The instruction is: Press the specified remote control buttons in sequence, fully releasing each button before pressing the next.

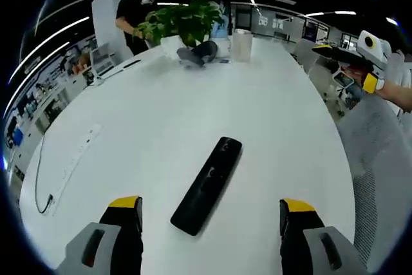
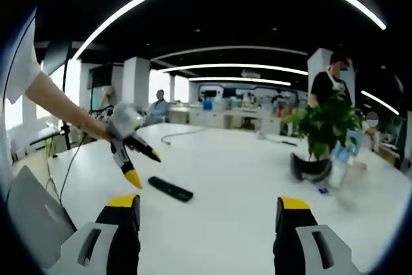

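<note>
remote control (image 1: 207,185): lying untouched on white tabletop (image 1: 270,120). left tool (image 1: 210,214) parted, empty; right tool (image 2: 205,214) likewise. step: approach; next needs a tip on first button.

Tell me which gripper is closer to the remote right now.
The left gripper: its open jaws straddle the black remote lying on the white table. The right gripper, also open, hangs well back, with bare table between it and the remote.

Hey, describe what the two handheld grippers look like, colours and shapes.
The left gripper has two black jaws with yellow tips rising from grey housings. The right gripper matches: black jaws, yellow tips, grey bases. Seen from the right gripper view, the left gripper has a pale grey body. A white short sleeve shows on the person's arm.
</note>
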A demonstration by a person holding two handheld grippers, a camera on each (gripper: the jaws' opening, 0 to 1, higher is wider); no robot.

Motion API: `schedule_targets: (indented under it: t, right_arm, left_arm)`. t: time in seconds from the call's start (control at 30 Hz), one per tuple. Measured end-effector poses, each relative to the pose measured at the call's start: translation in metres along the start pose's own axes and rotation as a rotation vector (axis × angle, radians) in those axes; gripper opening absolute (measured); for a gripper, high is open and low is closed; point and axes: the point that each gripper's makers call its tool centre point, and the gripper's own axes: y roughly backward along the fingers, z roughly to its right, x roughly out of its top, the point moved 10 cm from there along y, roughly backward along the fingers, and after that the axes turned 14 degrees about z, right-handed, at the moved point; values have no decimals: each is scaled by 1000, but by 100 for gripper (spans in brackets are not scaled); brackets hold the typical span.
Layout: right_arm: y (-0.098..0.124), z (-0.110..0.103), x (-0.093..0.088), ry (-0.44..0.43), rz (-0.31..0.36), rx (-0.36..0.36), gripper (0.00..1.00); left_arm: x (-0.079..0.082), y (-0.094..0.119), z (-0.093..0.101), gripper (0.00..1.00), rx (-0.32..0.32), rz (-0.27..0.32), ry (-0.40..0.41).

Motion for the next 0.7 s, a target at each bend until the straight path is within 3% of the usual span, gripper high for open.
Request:
schedule_targets:
  t: [0.7]
  right_arm:
    - [0,1,1,53,-28,-11,72]
  left_arm:
    - [-7,-29,-14,88,-80,-150,-88]
